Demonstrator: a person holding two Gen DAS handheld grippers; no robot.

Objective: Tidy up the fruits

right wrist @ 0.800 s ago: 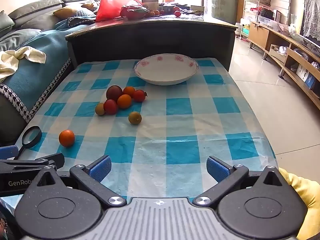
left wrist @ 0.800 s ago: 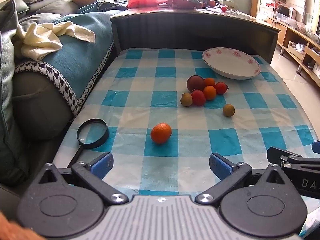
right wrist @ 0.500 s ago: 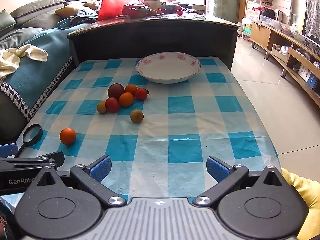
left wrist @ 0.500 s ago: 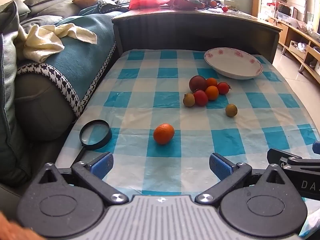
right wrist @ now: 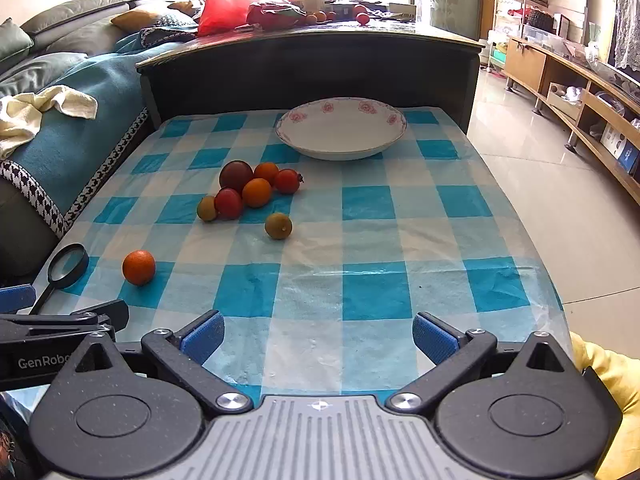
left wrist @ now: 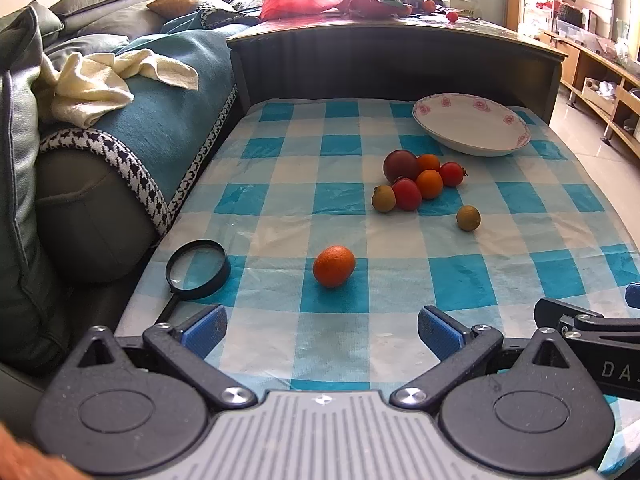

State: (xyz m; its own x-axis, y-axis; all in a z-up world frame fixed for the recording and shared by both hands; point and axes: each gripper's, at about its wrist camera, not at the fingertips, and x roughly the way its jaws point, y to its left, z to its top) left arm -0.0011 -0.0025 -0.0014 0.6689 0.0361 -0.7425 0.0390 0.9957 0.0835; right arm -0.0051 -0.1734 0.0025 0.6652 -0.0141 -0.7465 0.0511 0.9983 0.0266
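A lone orange lies on the blue checked tablecloth, also in the right wrist view. A cluster of several red, orange and dark fruits sits farther back, with a brownish fruit apart to its right; the cluster and that fruit show in the right wrist view too. An empty white floral bowl stands at the far right of the cloth. My left gripper is open and empty just short of the orange. My right gripper is open and empty near the table's front edge.
A magnifying glass lies at the cloth's left front edge. A sofa with a teal blanket and cream towel borders the left. A dark cabinet stands behind the table. Tiled floor lies to the right.
Both grippers have crept slightly forward and up over the table; fruits look a little lower and nearer. Nothing was taken hold of or moved.
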